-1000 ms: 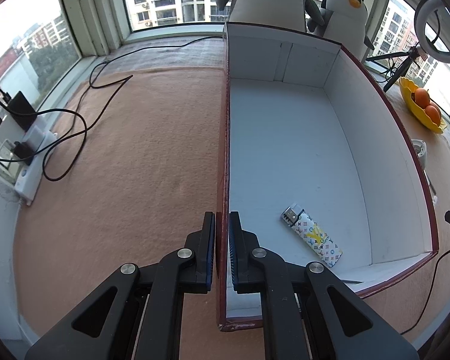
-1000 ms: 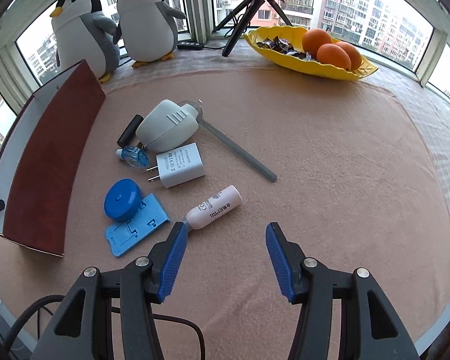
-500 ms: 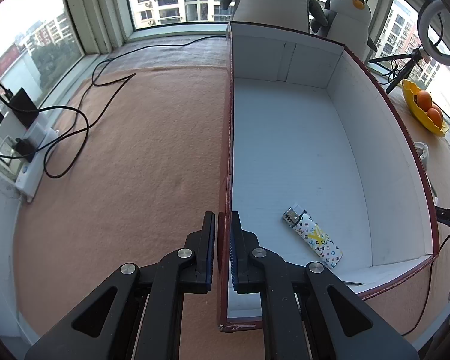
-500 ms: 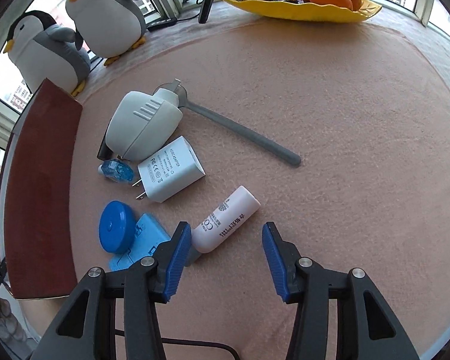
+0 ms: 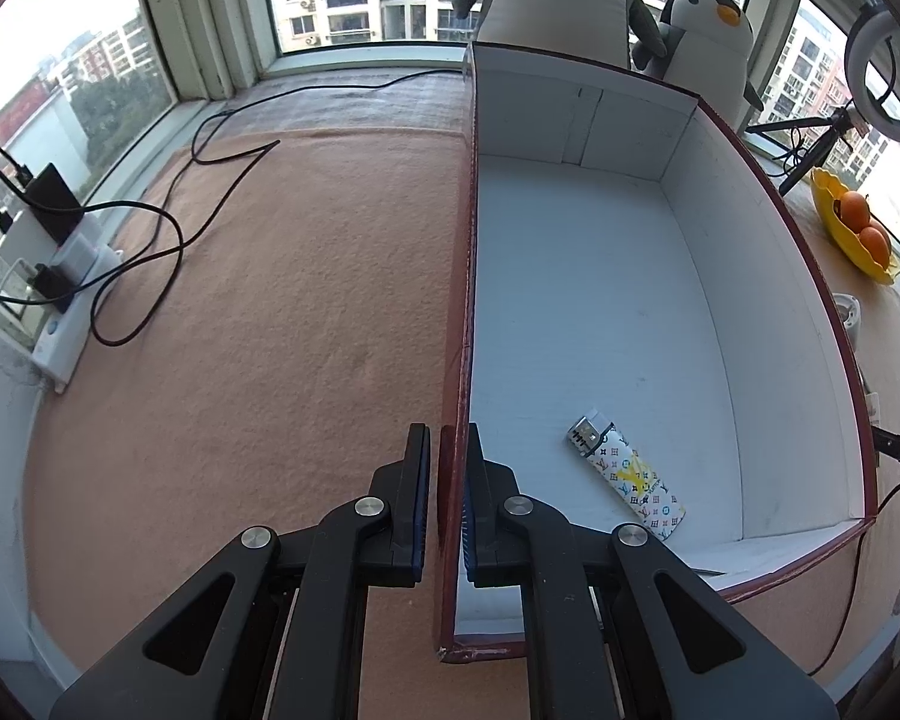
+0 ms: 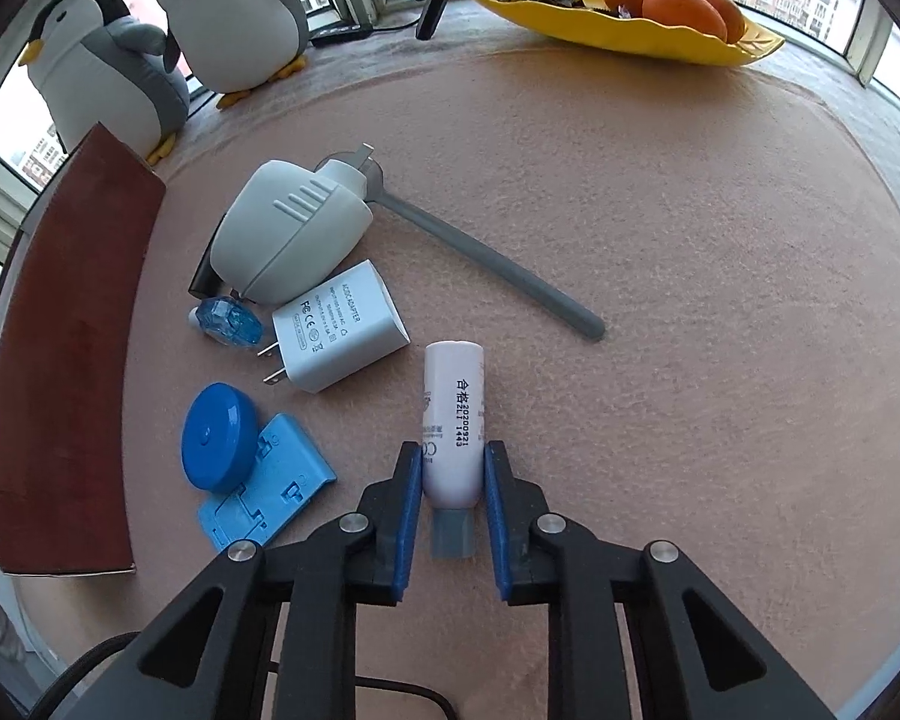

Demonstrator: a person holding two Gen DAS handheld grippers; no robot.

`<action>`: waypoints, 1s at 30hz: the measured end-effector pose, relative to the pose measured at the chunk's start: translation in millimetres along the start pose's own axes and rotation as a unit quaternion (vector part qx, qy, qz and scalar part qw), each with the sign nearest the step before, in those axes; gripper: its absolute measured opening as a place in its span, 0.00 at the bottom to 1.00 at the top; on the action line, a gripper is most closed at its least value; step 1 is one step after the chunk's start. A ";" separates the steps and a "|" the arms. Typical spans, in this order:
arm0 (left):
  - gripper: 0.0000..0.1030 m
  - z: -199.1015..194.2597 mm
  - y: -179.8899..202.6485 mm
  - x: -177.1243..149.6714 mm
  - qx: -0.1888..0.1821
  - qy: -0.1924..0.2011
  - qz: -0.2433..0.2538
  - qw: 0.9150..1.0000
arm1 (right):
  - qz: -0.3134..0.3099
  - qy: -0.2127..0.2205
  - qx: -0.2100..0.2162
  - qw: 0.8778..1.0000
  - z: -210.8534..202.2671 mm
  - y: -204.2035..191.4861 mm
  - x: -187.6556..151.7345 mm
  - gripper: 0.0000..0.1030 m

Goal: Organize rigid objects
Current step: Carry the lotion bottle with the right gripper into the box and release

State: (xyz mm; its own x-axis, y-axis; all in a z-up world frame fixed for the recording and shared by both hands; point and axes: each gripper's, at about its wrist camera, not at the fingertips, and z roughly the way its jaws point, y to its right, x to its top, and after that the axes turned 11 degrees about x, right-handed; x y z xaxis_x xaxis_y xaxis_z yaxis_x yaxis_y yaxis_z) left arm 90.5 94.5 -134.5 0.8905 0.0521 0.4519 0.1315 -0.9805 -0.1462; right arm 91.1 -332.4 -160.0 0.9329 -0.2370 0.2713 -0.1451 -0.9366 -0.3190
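My left gripper [image 5: 448,450] is shut on the left wall of the dark red box [image 5: 468,276], one finger outside and one inside. On the box's white floor lies a patterned lighter [image 5: 630,483]. In the right wrist view a white tube [image 6: 453,396] with a grey cap lies on the tan cloth. My right gripper [image 6: 452,462] points down over it, its jaws closing, and the blue pads touch the tube's lower end on both sides. The box's red outer wall [image 6: 72,360] stands at the left.
Left of the tube lie a white charger [image 6: 336,330], a pale grey device [image 6: 291,240], a grey spoon [image 6: 492,273], a blue round case [image 6: 219,444], a blue stand [image 6: 270,492] and a small blue piece [image 6: 231,321]. Behind stand plush penguins [image 6: 102,72] and a yellow fruit dish [image 6: 630,36]. A power strip with cables [image 5: 60,276] lies far left.
My right gripper came down over the white tube and its jaws narrowed onto it; the tube now lies in line with the fingers. The left gripper stayed on the box wall.
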 end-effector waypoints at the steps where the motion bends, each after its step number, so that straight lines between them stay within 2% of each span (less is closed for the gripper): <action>1: 0.08 0.1 0.0 -0.1 0.001 -0.001 -0.001 1.000 | -0.003 0.003 0.002 1.000 -3.3 -2.5 0.1 0.18; 4: 0.08 0.6 -1.0 -0.2 0.001 -0.003 -0.006 1.000 | -0.023 0.015 0.006 1.000 -16.0 -14.1 0.4 0.18; 7: 0.17 0.9 -2.4 -0.3 0.003 -0.005 -0.013 1.000 | -0.047 0.028 0.013 0.998 -29.9 -29.2 1.2 0.18; 14: 0.18 -0.9 -3.6 -2.4 0.008 -0.003 -0.022 1.000 | -0.115 0.049 0.052 0.991 -52.6 -87.0 8.4 0.18; 23: 0.17 -3.1 -3.0 -3.3 0.015 -0.001 -0.032 0.999 | -0.236 0.046 0.102 0.965 -58.0 -181.2 3.8 0.18; 30: 0.17 -4.2 -2.3 -3.9 0.018 -0.001 -0.043 0.999 | -0.304 0.030 0.122 0.944 -43.7 -233.1 -5.0 0.18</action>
State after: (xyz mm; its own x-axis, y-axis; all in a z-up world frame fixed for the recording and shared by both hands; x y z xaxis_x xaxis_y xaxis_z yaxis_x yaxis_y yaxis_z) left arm 84.9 95.8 -132.2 0.8759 0.1359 0.4630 0.2230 -0.9649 -0.1387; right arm 105.9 -124.2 -47.3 0.7976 0.3043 0.5207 0.4988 -0.8182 -0.2859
